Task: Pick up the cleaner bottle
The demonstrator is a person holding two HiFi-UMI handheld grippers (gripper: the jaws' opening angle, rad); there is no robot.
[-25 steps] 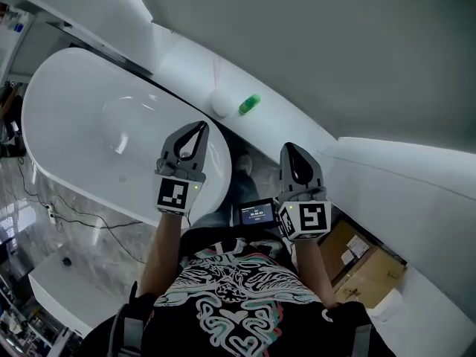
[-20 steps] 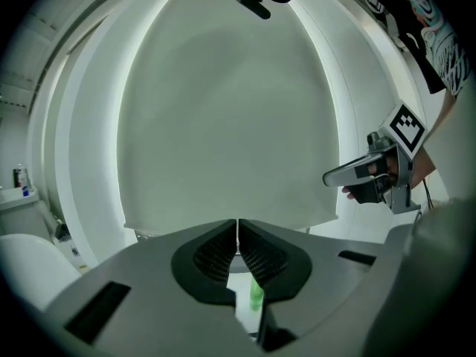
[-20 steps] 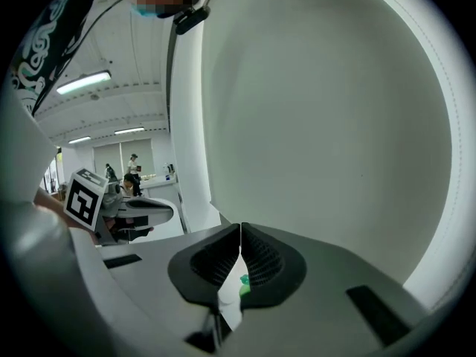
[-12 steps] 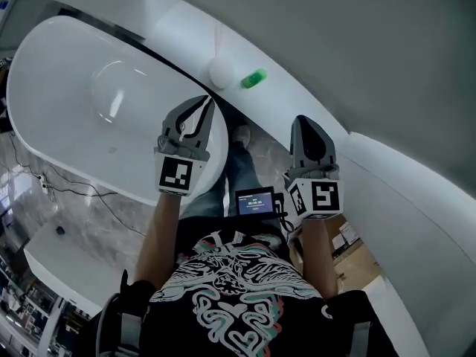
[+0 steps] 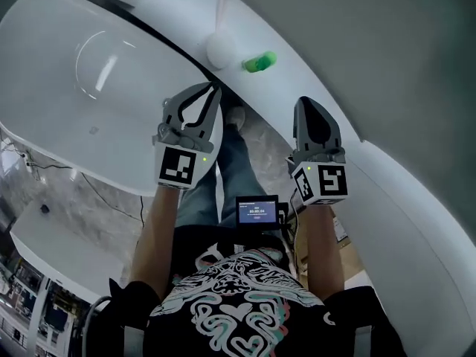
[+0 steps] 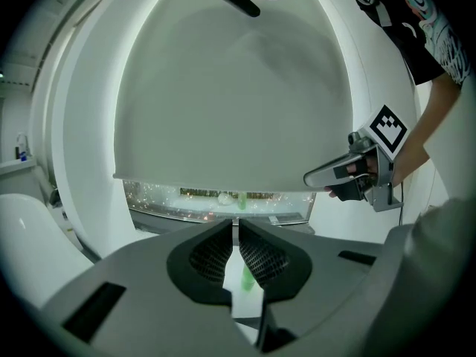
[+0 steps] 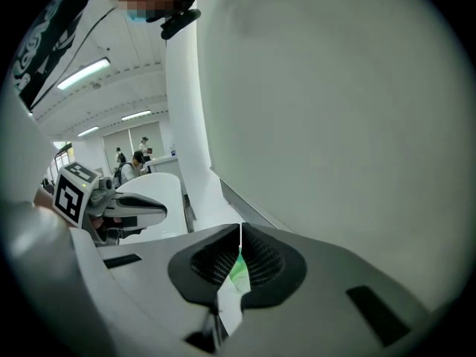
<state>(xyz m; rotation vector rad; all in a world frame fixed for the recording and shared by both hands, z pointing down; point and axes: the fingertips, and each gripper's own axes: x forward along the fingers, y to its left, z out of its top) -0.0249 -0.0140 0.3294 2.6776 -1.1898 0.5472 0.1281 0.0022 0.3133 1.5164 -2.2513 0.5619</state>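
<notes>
Cleaner bottle point(image 5: 259, 61) sits on the ledge point(image 5: 387, 177); left tongs point(image 5: 211, 89) and right tongs point(image 5: 306, 103) closed, empty.

Cleaner bottle point(image 7: 239, 274) mostly behind fingers point(image 7: 265, 259)

No legible wording or numbers found. The screen point(image 5: 256, 210) at the person's waist shows characters too small to read. The left gripper point(image 5: 213, 88) and right gripper point(image 5: 307, 101) bear only square code markers point(image 5: 182, 168).

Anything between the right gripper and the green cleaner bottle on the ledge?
Nothing visible. In the head view the cleaner bottle sits on the white ledge, ahead of the shut right gripper, with only open air between. The white round object beside the bottle is off that line.
</notes>
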